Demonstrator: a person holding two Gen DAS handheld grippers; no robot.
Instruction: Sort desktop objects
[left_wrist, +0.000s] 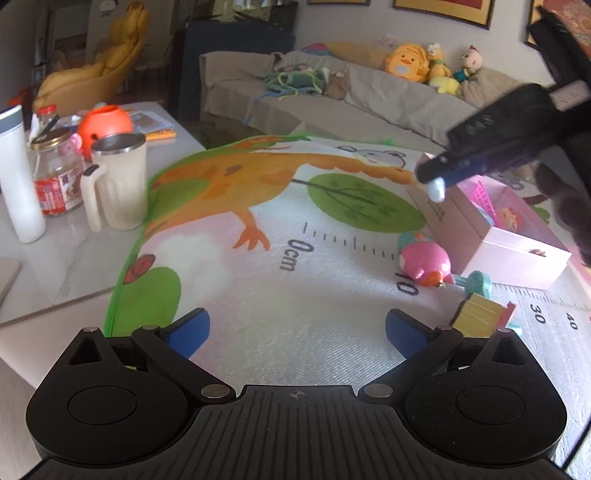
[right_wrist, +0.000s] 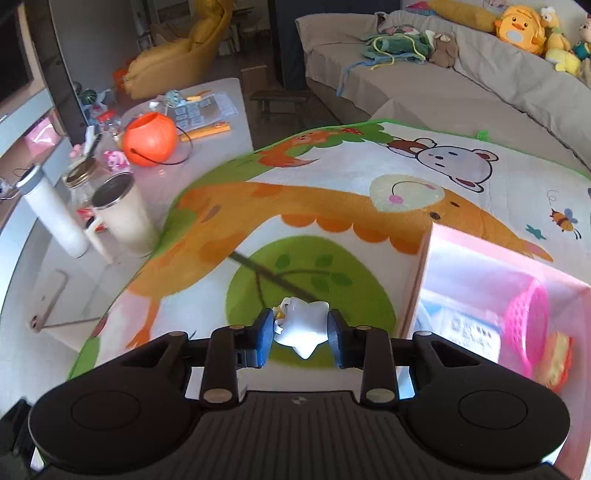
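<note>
Your right gripper (right_wrist: 300, 332) is clenched on a small white star-shaped plastic toy (right_wrist: 302, 325), one blue pad pressing each side. You hold it in the air over the green leaf patch of the printed giraffe play mat (right_wrist: 258, 206), just beside the near wall of the open pink cardboard box (right_wrist: 424, 266). The left wrist view shows the same toy (left_wrist: 436, 189) at the tip of that gripper, over the box's far corner.

Inside the box lie a pink mesh basket (right_wrist: 526, 321) and a yellow-and-red toy (blurred, cannot identify).

Your left gripper (left_wrist: 297, 330) is released, blue fingers (left_wrist: 190, 330) spread wide, nothing between them, low over the mat.

Loose on the mat, in front of the box: a pink round pig-like toy (left_wrist: 426, 264), a teal plastic piece (left_wrist: 478, 282), and a yellow block toy (left_wrist: 478, 314) near your left gripper's right finger.

On the white table to the left: a cream mug with steel rim (left_wrist: 118, 181), a glass jar with red label (left_wrist: 57, 177), a white tumbler (left_wrist: 18, 173), an orange pumpkin bucket (left_wrist: 105, 123).
</note>
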